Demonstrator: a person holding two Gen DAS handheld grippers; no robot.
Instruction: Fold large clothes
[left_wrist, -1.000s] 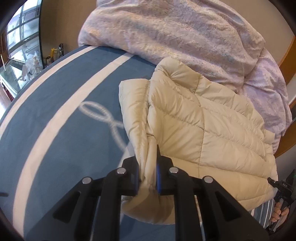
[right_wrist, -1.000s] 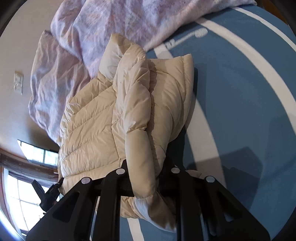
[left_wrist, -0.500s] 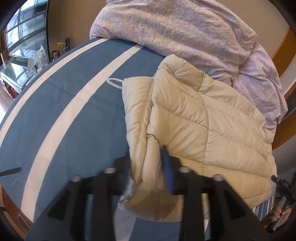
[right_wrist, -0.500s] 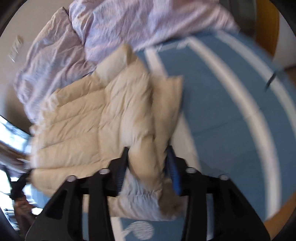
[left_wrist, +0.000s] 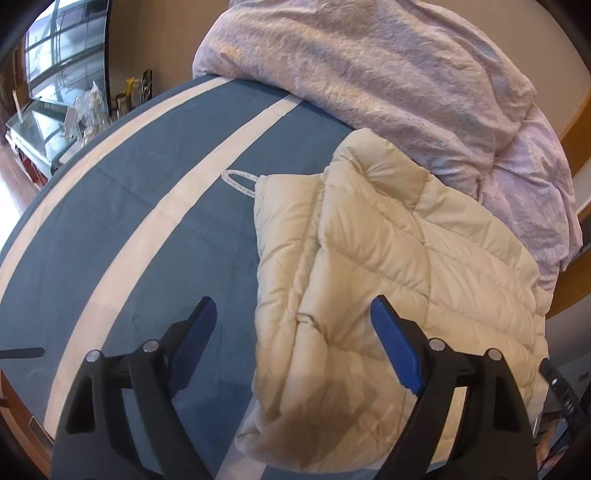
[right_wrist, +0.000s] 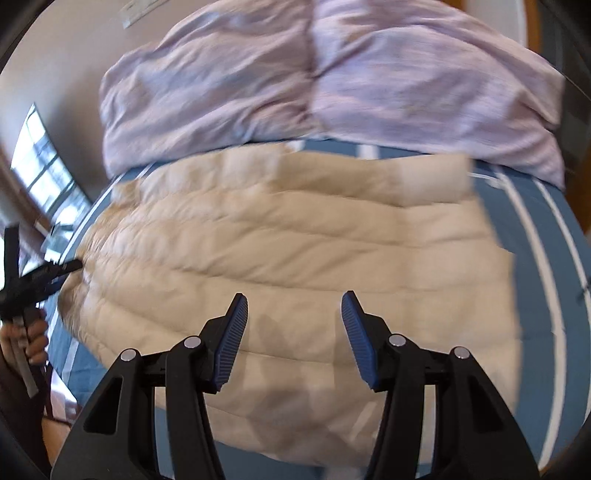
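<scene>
A cream quilted puffer jacket (left_wrist: 406, 277) lies folded on the blue bedspread (left_wrist: 147, 229) with white stripes. My left gripper (left_wrist: 293, 306) hovers over the jacket's near left edge. Its jaws are opening wide, and the folded edge lies below them with no pad pressing on it. In the right wrist view, which is blurred, the jacket (right_wrist: 295, 240) stretches across the picture. My right gripper (right_wrist: 294, 298) stands open above its near side with nothing gripped. At that view's left edge a hand (right_wrist: 29, 336) holds the left gripper's handle.
A crumpled lilac duvet (left_wrist: 369, 74) (right_wrist: 295, 92) is heaped at the far side of the bed, touching the jacket's collar end. A window and a cluttered low shelf (left_wrist: 55, 110) lie beyond the bed's left edge. Wooden trim (left_wrist: 576, 122) borders the right.
Both grippers were shut on the jacket's folded edge and have let go and opened. The right gripper has swung away and rolled, so it now faces the jacket's long side. The left one drew back slightly.
</scene>
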